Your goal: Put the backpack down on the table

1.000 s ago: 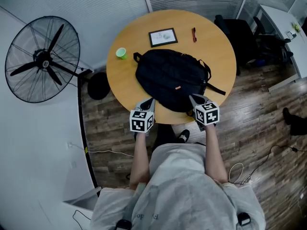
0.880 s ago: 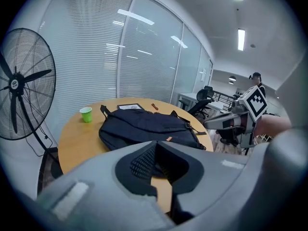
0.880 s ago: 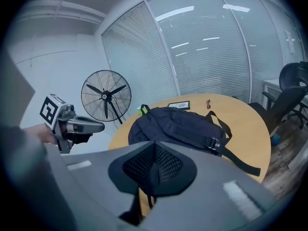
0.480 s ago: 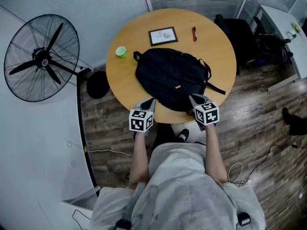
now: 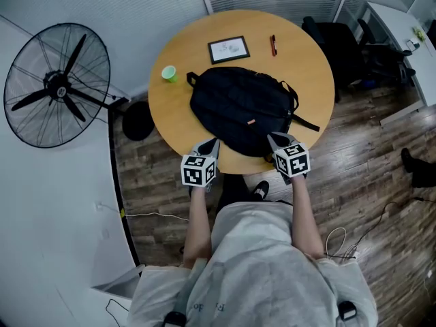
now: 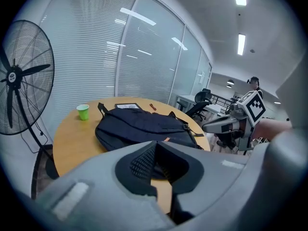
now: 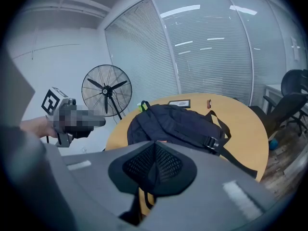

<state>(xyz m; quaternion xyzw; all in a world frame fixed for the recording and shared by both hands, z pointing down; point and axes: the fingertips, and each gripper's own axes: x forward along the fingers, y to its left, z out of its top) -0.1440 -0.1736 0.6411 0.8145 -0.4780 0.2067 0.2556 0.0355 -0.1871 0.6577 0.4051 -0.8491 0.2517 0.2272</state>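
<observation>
The black backpack (image 5: 238,107) lies flat on the round wooden table (image 5: 310,80), with its straps trailing toward the right edge. My left gripper (image 5: 208,146) hovers at the near table edge by the bag's near left corner, shut and empty. On the other side, my right gripper (image 5: 277,142) hangs by the near right corner, also shut and empty. In the left gripper view the backpack (image 6: 139,126) lies beyond the closed jaws (image 6: 155,146), apart from them. The right gripper view shows the backpack (image 7: 178,121) and its buckled strap past the closed jaws (image 7: 155,147).
A green cup (image 5: 168,73), a framed picture (image 5: 229,49) and a red pen (image 5: 273,44) sit on the far part of the table. A large floor fan (image 5: 54,87) stands at the left. Black office chairs (image 5: 340,43) stand at the right; cables lie on the wooden floor.
The head view has drifted slightly. Both grippers and the backpack keep the same places relative to the table.
</observation>
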